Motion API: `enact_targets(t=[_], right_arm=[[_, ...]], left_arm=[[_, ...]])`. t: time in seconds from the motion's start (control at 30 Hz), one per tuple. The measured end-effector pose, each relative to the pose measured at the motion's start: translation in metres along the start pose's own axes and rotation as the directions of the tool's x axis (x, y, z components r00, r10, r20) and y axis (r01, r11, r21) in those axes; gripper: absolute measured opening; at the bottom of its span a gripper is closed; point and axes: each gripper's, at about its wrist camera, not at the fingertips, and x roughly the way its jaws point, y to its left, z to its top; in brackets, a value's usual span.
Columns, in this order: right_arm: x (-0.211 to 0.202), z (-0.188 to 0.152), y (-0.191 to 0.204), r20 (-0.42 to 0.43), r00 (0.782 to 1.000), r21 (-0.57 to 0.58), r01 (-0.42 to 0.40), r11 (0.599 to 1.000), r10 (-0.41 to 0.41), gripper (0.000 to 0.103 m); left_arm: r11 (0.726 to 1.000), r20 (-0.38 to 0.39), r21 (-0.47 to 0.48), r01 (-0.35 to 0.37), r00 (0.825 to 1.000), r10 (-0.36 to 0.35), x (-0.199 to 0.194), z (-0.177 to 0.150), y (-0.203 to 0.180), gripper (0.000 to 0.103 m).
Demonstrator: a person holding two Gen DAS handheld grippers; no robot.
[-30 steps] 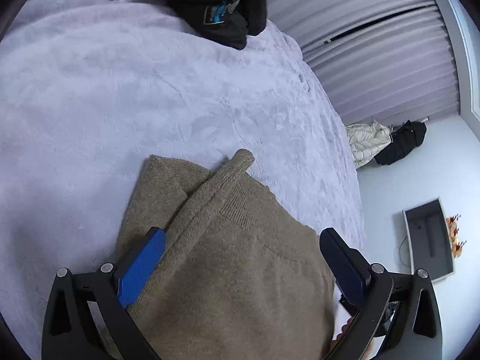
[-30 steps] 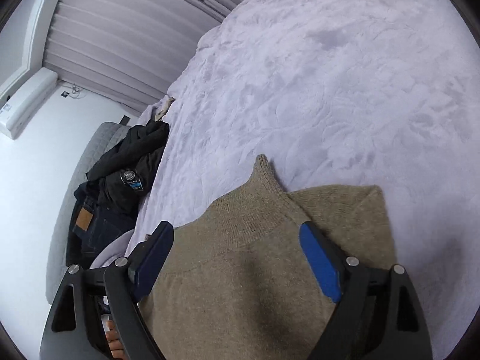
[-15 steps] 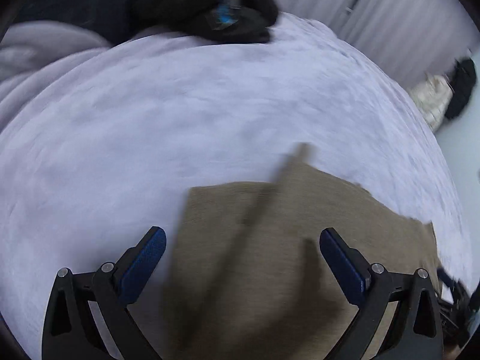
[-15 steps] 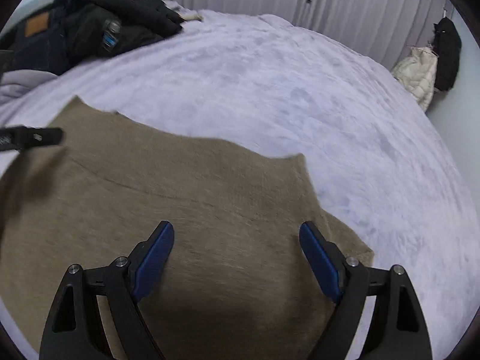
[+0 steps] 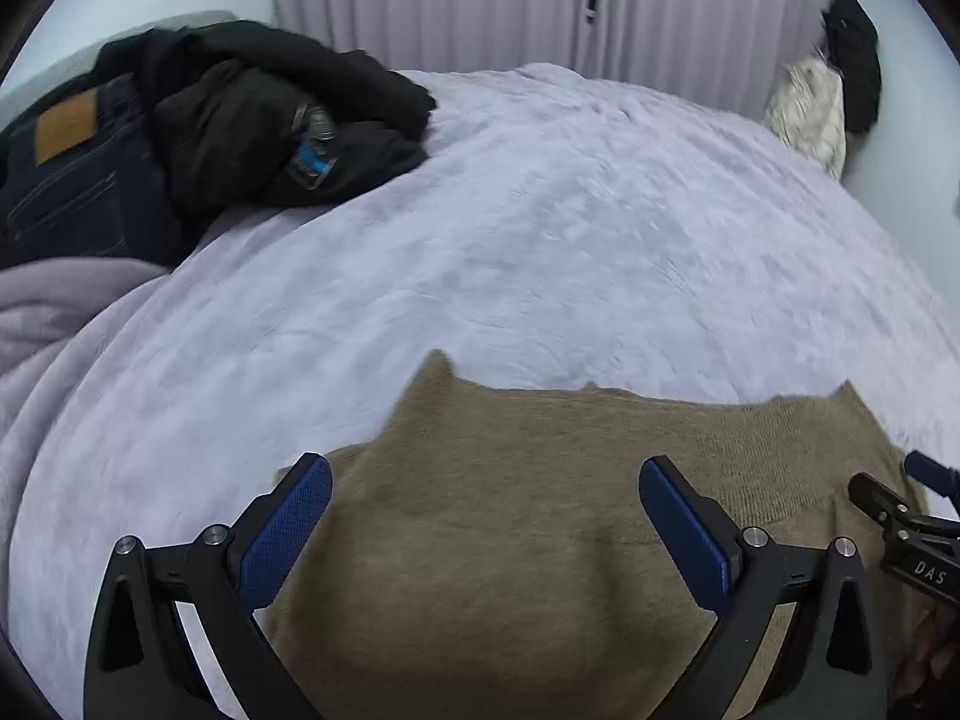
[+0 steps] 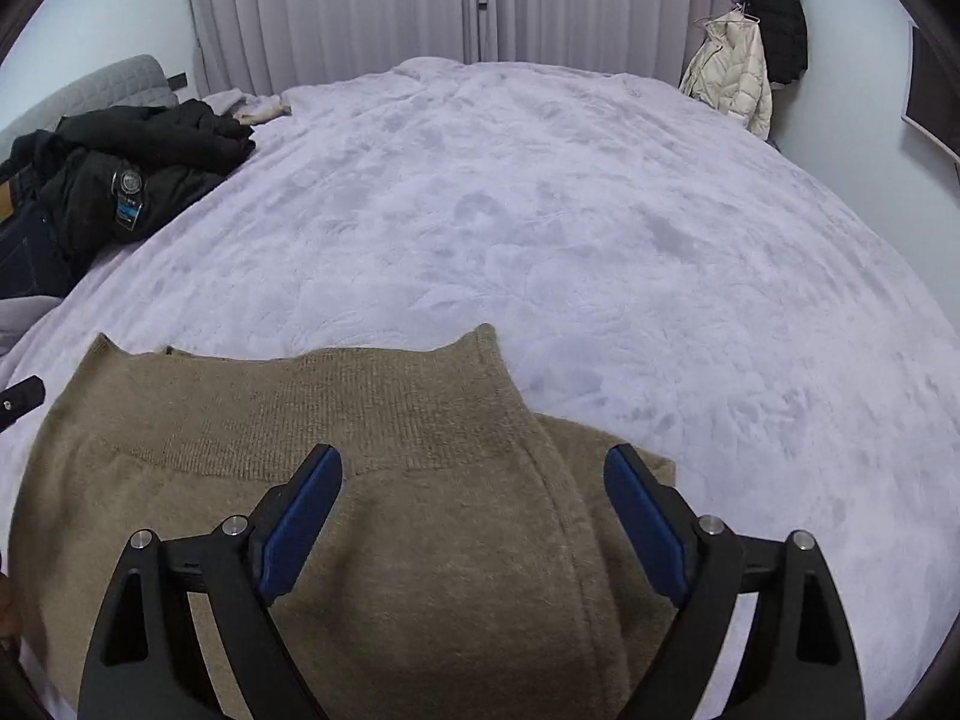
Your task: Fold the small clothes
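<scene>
A tan knit garment (image 5: pixel 510 516) lies folded flat on the lavender bed cover (image 5: pixel 540 228), its ribbed edge toward the far side. It also shows in the right wrist view (image 6: pixel 360 468). My left gripper (image 5: pixel 486 516) is open and empty, hovering just above the garment's left part. My right gripper (image 6: pixel 474 504) is open and empty above the garment's right part, where a folded layer sticks out to the right. The tip of the right gripper (image 5: pixel 900 516) shows at the right edge of the left wrist view.
A pile of dark clothes, a black jacket (image 5: pixel 270 114) and jeans (image 5: pixel 60 180), lies at the bed's far left, also in the right wrist view (image 6: pixel 132 168). A grey blanket (image 5: pixel 48 312) lies left. Coats (image 6: pixel 744 60) hang on the far right wall. Curtains (image 6: pixel 360 6) hang behind the bed.
Both grippers have swung round from facing across the bed's sides to facing the curtains. The garment now lies flat and squared beneath them. Both stayed open.
</scene>
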Motion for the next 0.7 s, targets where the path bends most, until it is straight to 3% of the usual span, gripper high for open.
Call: enact_targets(t=[0.17, 0.27, 0.33, 0.53, 0.63, 0.7], right_arm=[[0.032, 0.007, 0.025, -0.060, 0.995, -0.086, 0.075, 0.993, -0.081, 0.091], [0.042, 0.006, 0.017, -0.061, 0.995, -0.052, 0.081, 0.995, -0.084, 0.094], [0.049, 0.001, 0.008, -0.061, 0.996, 0.006, 0.072, 0.997, -0.071, 0.099], [0.045, -0.011, -0.012, -0.038, 0.995, 0.147, 0.095, 0.985, -0.090, 0.100], [0.048, -0.008, -0.011, -0.054, 0.992, 0.148, 0.122, 0.981, -0.116, 0.100], [0.051, -0.004, -0.008, -0.080, 0.989, 0.133, 0.137, 0.982, -0.127, 0.100]], left_arm=[[0.995, -0.106, 0.034, -0.094, 0.990, 0.097, 0.059, 0.008, -0.011, 0.103], [0.998, -0.110, -0.062, -0.005, 0.994, -0.002, 0.068, 0.000, 0.011, 0.103], [0.996, -0.092, -0.082, 0.018, 0.995, -0.026, 0.066, -0.004, 0.015, 0.103], [0.995, -0.077, -0.097, 0.029, 0.996, -0.036, 0.063, -0.009, 0.016, 0.103], [0.994, -0.094, -0.106, 0.025, 0.995, -0.035, 0.067, -0.005, 0.016, 0.103], [0.997, -0.122, -0.073, -0.011, 0.993, 0.002, 0.059, 0.000, 0.010, 0.103]])
